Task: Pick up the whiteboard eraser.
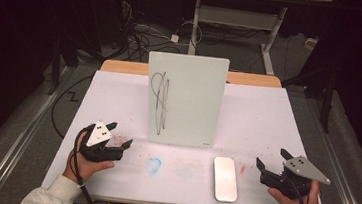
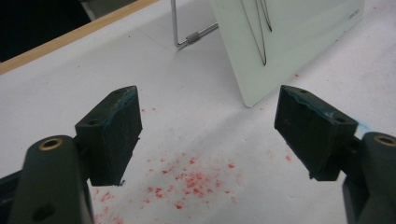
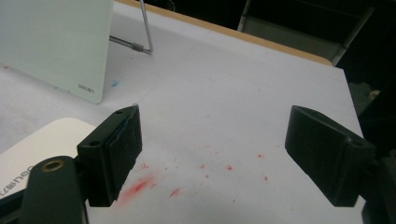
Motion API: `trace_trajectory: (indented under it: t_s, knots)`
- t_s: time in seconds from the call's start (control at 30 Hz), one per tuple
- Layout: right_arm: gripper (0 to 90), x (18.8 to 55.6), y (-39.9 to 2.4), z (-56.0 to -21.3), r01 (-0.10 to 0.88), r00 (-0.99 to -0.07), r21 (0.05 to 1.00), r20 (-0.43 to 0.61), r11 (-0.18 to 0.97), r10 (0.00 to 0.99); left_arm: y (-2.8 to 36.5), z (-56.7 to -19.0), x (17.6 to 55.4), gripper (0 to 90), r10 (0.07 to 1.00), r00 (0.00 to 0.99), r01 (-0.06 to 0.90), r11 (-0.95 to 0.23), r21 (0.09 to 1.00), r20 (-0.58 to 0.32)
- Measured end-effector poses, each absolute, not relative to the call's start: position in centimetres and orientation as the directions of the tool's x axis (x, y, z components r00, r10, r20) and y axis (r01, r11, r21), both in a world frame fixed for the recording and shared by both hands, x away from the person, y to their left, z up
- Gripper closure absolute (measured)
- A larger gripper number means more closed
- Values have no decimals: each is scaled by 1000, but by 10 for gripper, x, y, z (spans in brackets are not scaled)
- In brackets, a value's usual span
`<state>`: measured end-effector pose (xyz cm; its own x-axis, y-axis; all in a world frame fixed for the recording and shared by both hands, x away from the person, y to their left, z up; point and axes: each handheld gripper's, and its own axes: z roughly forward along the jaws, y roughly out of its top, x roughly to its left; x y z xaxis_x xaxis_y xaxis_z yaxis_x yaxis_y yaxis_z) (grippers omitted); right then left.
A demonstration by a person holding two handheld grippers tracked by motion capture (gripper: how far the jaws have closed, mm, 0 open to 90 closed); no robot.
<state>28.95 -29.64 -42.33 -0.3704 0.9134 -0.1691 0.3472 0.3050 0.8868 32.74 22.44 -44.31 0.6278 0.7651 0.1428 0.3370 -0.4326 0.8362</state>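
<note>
High view: whiteboard [image 1: 185, 100] upright at frame centre, black scribble on its left part. White eraser [image 1: 225, 178] flat at lower centre-right, between grippers, nearer right gripper [image 1: 274, 166]. Left gripper [image 1: 119, 136] lower left, right gripper lower right; both jaws apart, empty.

Left gripper view: jaws wide, nothing between; red specks [image 2: 189, 179] on table below; board's lower corner upper right, metal stand rod [image 2: 196, 36] behind it.

Right gripper view: jaws wide, empty; eraser corner at left edge beside left jaw; red smear [image 3: 140, 184]; board upper left.

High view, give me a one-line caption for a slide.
Two open tools, left tool and right tool, flank an eraser before a scribbled whiteboard.
</note>
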Motion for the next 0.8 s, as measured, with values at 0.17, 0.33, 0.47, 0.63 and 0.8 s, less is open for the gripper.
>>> trace_trajectory:
  t_s: [0.17, 0.33, 0.47, 0.63, 0.8]
  knots:
    - [186, 292, -289, -424, 426, -368, 862, -110, 273, 923, 224, -443, 321, 224, 766, 628, 340, -428, 838, 136]
    - [185, 290, -263, -420, 515, -387, 824, -23, 237, 922, 224, -444, 317, 223, 766, 629, 341, -426, 838, 134]
    - [186, 285, -229, -422, 578, -408, 780, 22, 239, 913, 224, -445, 317, 218, 772, 622, 355, -424, 833, 128]
    - [189, 284, -202, -433, 629, -403, 729, 9, 270, 915, 223, -445, 316, 218, 767, 629, 351, -425, 835, 126]
    - [189, 288, -193, -444, 653, -388, 704, -6, 279, 922, 224, -446, 315, 218, 763, 634, 351, -429, 832, 125]
